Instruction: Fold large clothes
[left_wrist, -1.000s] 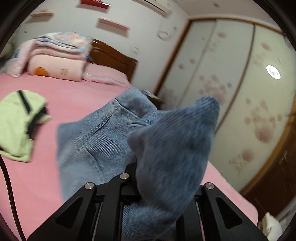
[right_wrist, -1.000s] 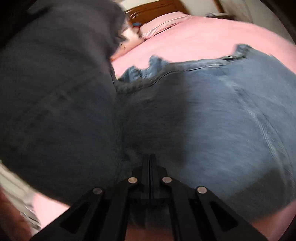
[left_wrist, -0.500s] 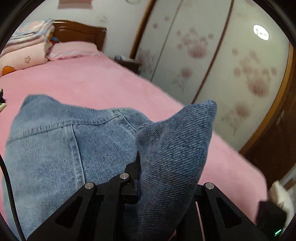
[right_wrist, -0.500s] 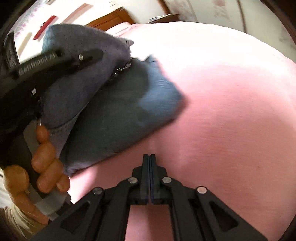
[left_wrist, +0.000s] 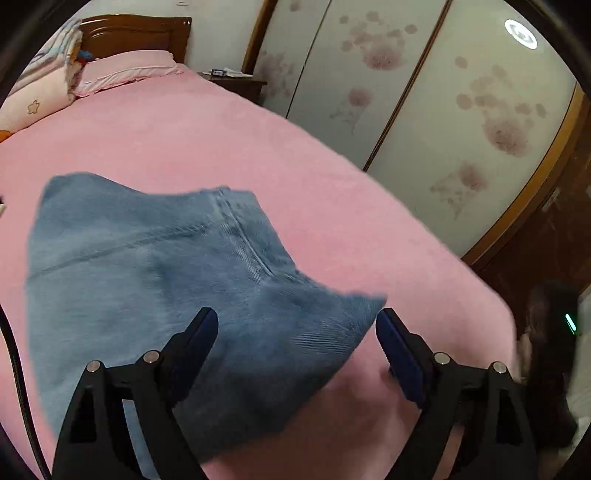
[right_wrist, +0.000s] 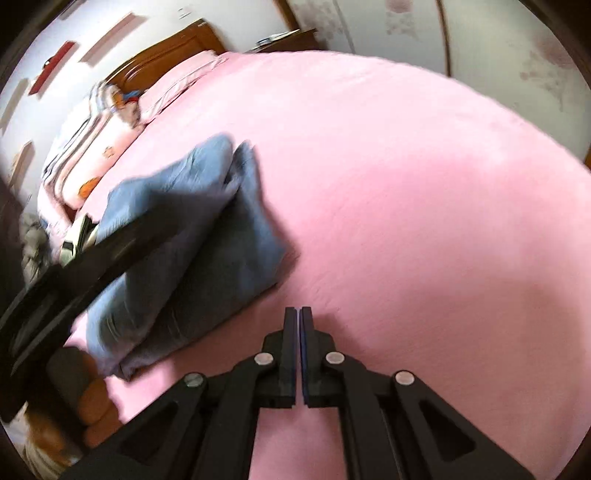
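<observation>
A folded pair of blue jeans (left_wrist: 162, 280) lies on the pink bed (left_wrist: 229, 144). My left gripper (left_wrist: 297, 328) hangs just above the jeans' near corner. Its jaws are opening and stand wide, and the denim lies loose between them without the pads pressing on it. In the right wrist view the jeans (right_wrist: 207, 236) sit at the left, partly under the blurred black left gripper (right_wrist: 81, 254) and the hand (right_wrist: 92, 402) that holds it. My right gripper (right_wrist: 298, 314) is shut with nothing in it, over bare pink sheet to the right of the jeans.
Stacked quilts and a pink pillow (left_wrist: 125, 70) lie by the wooden headboard (left_wrist: 136, 33) at the far end. A nightstand (left_wrist: 236, 79) and flowered wardrobe doors (left_wrist: 436, 96) run along the bed's right side. A dark device with a green light (left_wrist: 554, 317) stands past the bed's edge.
My left gripper has opened and let go of the denim, which dropped flat onto the bed. My right gripper let go of the jeans earlier and has swung right, off them, over bare sheet.
</observation>
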